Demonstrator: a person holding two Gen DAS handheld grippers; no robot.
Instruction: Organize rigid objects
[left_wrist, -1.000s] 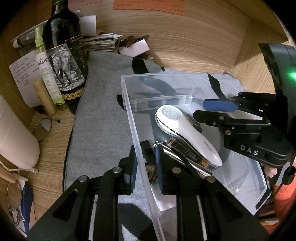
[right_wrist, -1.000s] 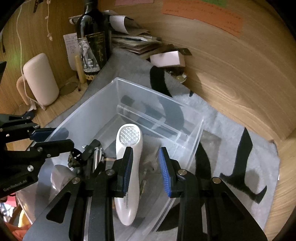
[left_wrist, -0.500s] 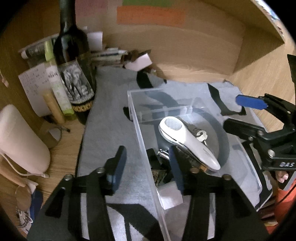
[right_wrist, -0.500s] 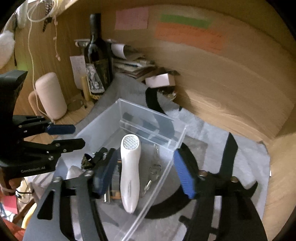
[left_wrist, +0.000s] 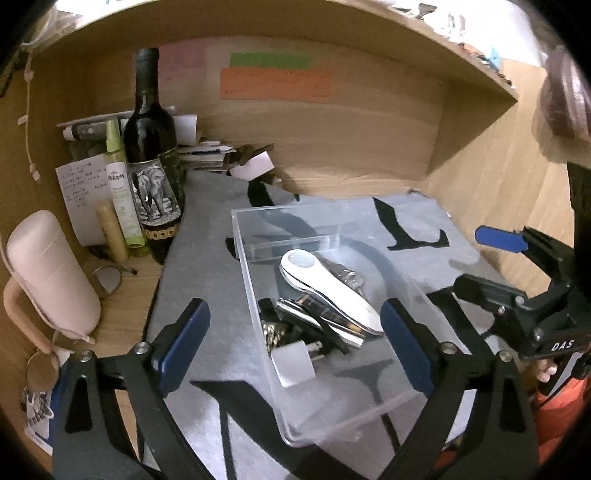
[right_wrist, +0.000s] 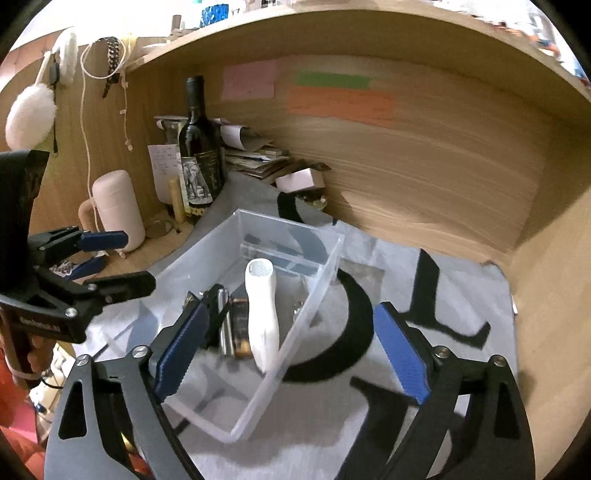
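Observation:
A clear plastic bin sits on a grey mat with black shapes. In it lie a white handheld device, a metal and black folding tool, keys, a white plug adapter and a small dark object. My left gripper is wide open and empty, raised above the bin's near end. My right gripper is wide open and empty, raised over the bin's right wall. Each gripper shows in the other's view.
A wine bottle with an elephant label, a green tube, a pink cylinder, glasses and stacked papers crowd the back left. Wooden walls enclose back and right.
Both grippers have opened wide and pulled back and up from the bin. The items stay lying in the bin.

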